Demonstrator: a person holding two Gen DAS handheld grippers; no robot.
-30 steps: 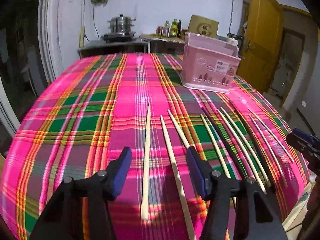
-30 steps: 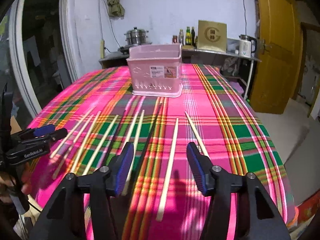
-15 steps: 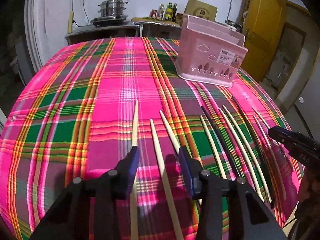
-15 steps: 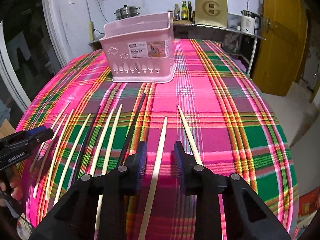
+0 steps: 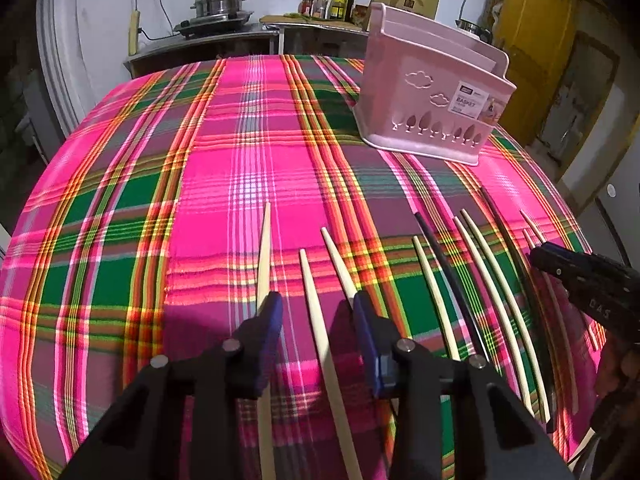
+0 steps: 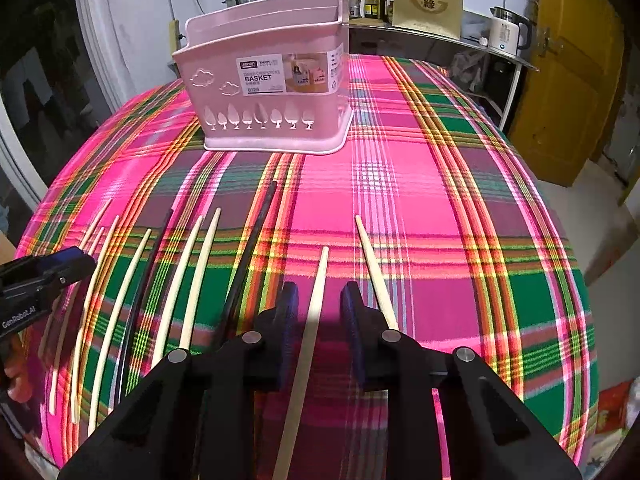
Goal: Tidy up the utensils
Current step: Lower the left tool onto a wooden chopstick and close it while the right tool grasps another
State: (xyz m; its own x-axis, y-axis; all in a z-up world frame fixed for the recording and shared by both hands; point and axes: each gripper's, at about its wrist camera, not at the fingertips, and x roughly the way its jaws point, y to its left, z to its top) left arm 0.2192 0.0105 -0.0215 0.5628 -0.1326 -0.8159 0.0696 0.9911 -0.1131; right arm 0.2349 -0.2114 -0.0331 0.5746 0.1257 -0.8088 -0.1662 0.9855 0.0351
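Both of my grippers have come down closer to the pink-and-green plaid tablecloth (image 5: 248, 152) since a second ago, and their jaws have narrowed. From the left wrist, my left gripper (image 5: 318, 314) is closing around a pale wooden chopstick (image 5: 316, 320) that lies between the blue pads, not yet pinched; two more pale chopsticks lie just outside either finger. Further right lies a row of pale and black chopsticks (image 5: 496, 308), with my right gripper (image 5: 576, 276) over its far end. A pink plastic utensil basket (image 5: 432, 92) stands well beyond, on the cloth. From the right wrist, my right gripper (image 6: 319, 312) is closing with another pale wooden chopstick (image 6: 316, 304) between its pads, gaps showing on both sides. My left gripper (image 6: 48, 276) hovers at the left edge over the chopstick row, its opening hidden here.
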